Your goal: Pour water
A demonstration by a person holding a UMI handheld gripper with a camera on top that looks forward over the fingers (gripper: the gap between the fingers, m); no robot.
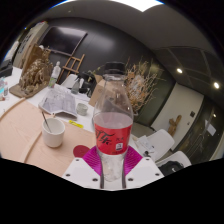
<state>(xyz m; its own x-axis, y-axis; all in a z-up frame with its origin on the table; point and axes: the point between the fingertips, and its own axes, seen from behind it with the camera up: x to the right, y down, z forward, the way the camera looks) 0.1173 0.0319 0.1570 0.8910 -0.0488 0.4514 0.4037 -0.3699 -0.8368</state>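
Note:
A clear plastic bottle [112,115] with a red label stands upright between my fingers, lifted above the table. My gripper [112,160] is shut on the bottle, its pink pads [92,157] pressing on both sides below the label. Left of the bottle and lower down, a white cup [53,131] with something thin sticking out of it sits on the round light wooden table [25,125]. The bottle's lower part is clear and hides behind my fingers.
Open printed papers [60,101] lie on the table beyond the cup. A small bottle [55,72] and dried plants [36,72] stand farther back. An easel [70,50] leans at the dark wall. A white chair [152,145] is to the right.

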